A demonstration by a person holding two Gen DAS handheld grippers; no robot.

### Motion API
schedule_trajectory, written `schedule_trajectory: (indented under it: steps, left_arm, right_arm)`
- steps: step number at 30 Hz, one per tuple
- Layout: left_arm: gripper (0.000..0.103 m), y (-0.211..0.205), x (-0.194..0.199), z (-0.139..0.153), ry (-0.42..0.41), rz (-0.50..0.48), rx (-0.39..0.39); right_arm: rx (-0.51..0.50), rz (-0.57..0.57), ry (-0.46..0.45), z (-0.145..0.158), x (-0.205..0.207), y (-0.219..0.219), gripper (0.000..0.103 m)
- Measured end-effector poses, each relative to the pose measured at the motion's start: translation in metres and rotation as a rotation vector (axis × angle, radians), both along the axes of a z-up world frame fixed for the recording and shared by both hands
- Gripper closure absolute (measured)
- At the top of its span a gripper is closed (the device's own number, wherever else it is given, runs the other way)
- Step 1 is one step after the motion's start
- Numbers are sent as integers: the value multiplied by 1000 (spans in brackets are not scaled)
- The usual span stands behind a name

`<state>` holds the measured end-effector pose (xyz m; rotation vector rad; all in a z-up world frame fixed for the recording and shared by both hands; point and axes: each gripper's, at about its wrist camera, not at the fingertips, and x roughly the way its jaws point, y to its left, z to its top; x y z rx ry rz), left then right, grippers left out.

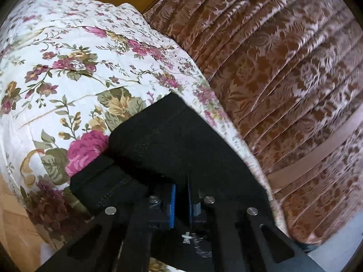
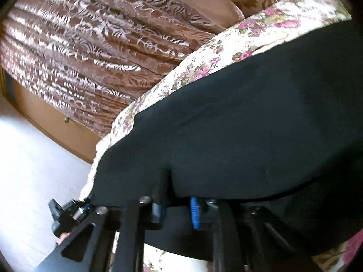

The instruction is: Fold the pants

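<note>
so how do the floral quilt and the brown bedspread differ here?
The floral quilt is white with pink roses and green leaves; the brown bedspread is a shiny tone-on-tone leaf pattern. The quilt lies smooth; the bedspread runs in pleated ridges. The black pants lie on the quilt, not the bedspread. Both are patterned bedding.

The left gripper (image 1: 181, 195) is seen from behind along its two black fingers, which are drawn close together with only a narrow slit left between the blue pads (image 1: 173, 204). Black pants (image 1: 172, 140) fabric is pinched between them, and the cloth is draped over the fingertips, so that these are hidden. The right gripper (image 2: 179, 195) is likewise closed on a fold of the same fabric; one ribbed blue pad (image 2: 194, 213) is exposed below the cloth, while the other finger is mostly covered. Both grippers are tilted. In the right wrist view, a part of the left gripper's body is glimpsed at the lower left.
</note>
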<state>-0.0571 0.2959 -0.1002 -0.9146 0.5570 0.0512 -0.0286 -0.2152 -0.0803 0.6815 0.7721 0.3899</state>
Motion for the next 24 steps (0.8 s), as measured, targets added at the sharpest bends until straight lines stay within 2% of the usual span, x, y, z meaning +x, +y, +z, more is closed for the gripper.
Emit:
schedule_trajectory:
  steps: [2, 8, 12, 16, 19, 22, 24]
  left_arm:
    - [96, 3, -3, 9, -21, 1, -10]
    - [97, -3, -18, 37, -73, -10, 36]
    - [97, 3, -36, 32, -37, 23, 23]
    - [97, 8, -38, 8, 62, 39, 29]
    - [96, 4, -32, -10, 118, 41, 40]
    - [96, -3, -32, -7, 96, 37, 100]
    - [96, -6, -30, -2, 82, 30, 135]
  right_arm:
    - [-23, 6, -33, 8, -6, -1, 93]
    - [-119, 61, -134, 40, -31, 1, 93]
    - [-138, 114, -153, 44, -49, 4, 93]
    - [-183, 172, -122, 28, -54, 16, 93]
    - [-127, 159, -37, 6, -43, 11, 92]
    - [-74, 157, 2, -6, -39, 5, 92]
    - [-69, 151, 1, -5, -38, 3, 84]
